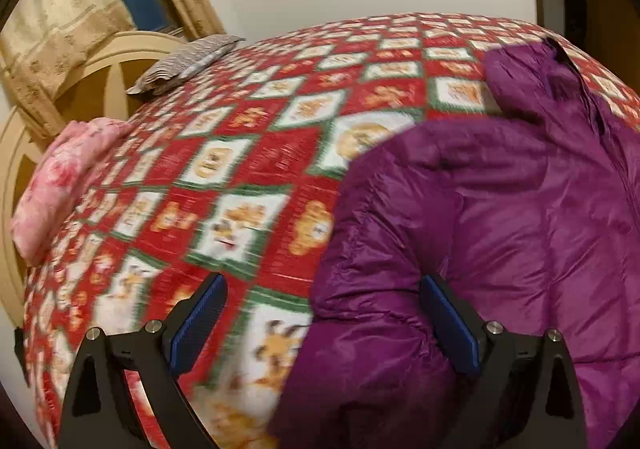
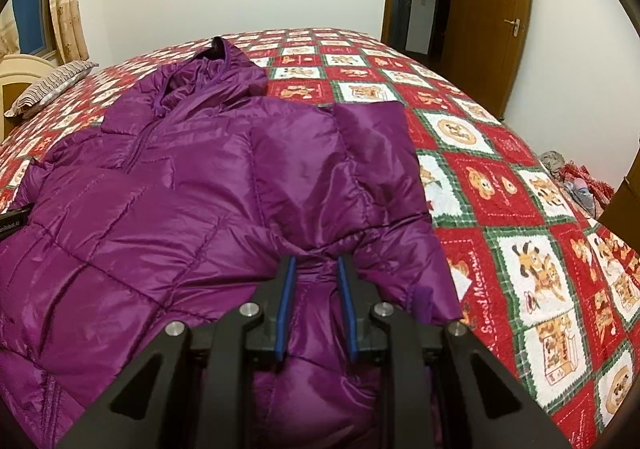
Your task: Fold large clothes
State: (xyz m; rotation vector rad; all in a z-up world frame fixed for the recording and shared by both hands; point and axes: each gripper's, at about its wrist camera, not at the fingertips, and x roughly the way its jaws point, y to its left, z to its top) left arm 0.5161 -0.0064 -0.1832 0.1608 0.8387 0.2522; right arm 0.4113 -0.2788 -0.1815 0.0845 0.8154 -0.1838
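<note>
Between our right gripper [image 2: 316, 269]'s blue-padded fingers a ridge of the glossy purple quilted hooded puffer jacket [image 2: 192, 185] is pinched, the jaws closed on it. Our jacket lies spread on the red, white and green patchwork bedspread [image 2: 520, 217], hood toward the far wall, one sleeve folded across its shiny, stitched front. Our left gripper [image 1: 322, 299] hangs wide apart at the jacket's edge, holding nothing. Only the left view shows the pink floral cushion [image 1: 60, 185]; only the right shows the wooden door [image 2: 492, 9]. A striped pillow [image 1: 188, 63] appears in both.
</note>
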